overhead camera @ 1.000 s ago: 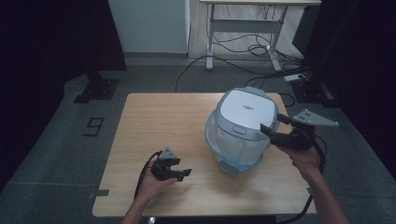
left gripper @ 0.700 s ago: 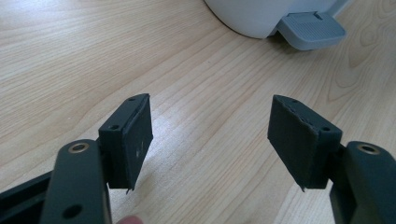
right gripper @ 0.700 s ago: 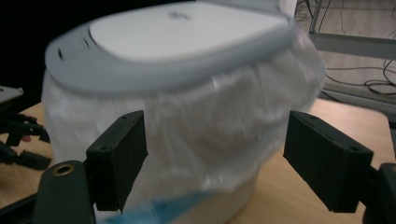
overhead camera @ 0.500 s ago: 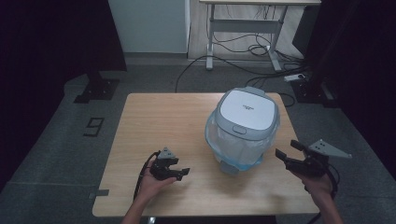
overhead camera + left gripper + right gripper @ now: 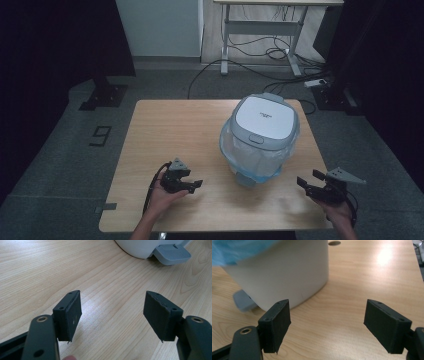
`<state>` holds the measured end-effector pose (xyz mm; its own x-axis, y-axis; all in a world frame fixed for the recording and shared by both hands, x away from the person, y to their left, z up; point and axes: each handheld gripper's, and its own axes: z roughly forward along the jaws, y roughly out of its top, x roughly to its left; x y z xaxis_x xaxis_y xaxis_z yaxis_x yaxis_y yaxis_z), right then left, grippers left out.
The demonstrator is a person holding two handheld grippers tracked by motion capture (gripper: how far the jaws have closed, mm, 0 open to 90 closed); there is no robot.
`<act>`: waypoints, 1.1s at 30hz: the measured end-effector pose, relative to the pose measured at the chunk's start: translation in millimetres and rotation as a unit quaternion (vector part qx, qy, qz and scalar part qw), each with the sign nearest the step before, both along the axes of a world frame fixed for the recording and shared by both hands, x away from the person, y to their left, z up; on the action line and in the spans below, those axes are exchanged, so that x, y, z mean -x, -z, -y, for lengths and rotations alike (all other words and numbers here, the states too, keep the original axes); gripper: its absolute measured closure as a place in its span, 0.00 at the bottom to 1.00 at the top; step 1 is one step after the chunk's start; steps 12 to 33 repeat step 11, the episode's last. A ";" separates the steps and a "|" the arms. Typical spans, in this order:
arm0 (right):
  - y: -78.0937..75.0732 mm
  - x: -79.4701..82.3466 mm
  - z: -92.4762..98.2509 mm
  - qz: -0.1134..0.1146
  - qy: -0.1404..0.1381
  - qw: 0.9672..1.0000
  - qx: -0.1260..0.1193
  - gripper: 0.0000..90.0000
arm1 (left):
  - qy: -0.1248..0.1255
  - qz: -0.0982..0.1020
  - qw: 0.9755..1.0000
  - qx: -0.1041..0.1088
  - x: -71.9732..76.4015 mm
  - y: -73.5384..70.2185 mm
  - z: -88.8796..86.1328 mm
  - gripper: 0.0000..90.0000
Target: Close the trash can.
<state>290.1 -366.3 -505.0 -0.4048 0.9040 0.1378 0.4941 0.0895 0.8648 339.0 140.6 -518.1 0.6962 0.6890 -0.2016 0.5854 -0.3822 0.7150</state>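
A white pedal bin (image 5: 260, 135) with a grey lid and a blue liner bag stands on the right half of the wooden table (image 5: 175, 125). Its grey foot pedal (image 5: 172, 254) faces the near edge. My left gripper (image 5: 192, 185) rests low over the table at the front left, open, nothing between its jaws. My right gripper (image 5: 307, 181) hovers at the table's front right corner, right of the bin, open and empty. In the right gripper view the bin's white wall (image 5: 287, 272) and the pedal (image 5: 243, 301) lie just ahead to the left.
Beyond the table stands a desk frame (image 5: 260, 30) with cables (image 5: 260, 70) across the grey floor. A power strip (image 5: 317, 83) lies at the back right. A "9" marker (image 5: 101, 135) is on the floor at the left. Dark curtains hang on both sides.
My right gripper has left the bin's right side, dropping down and toward the near right corner of the table. The left gripper and the bin have stayed put.
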 end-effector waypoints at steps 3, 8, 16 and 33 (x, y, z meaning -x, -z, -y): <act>3.5 -0.2 3.0 -0.004 0.004 1.000 -0.001 0.23 | 0.000 0.000 1.000 -0.001 -0.1 0.5 -0.1 0.34; 4.2 0.5 6.3 -0.001 0.009 1.000 -0.004 0.23 | -0.001 0.001 1.000 -0.005 -0.3 2.5 0.7 0.34; 6.3 0.8 6.6 -0.002 0.011 1.000 -0.005 0.23 | -0.005 0.003 1.000 -0.007 -0.9 4.0 0.6 0.33; 6.3 0.8 6.6 -0.002 0.011 1.000 -0.005 0.23 | -0.005 0.003 1.000 -0.007 -0.9 4.0 0.6 0.33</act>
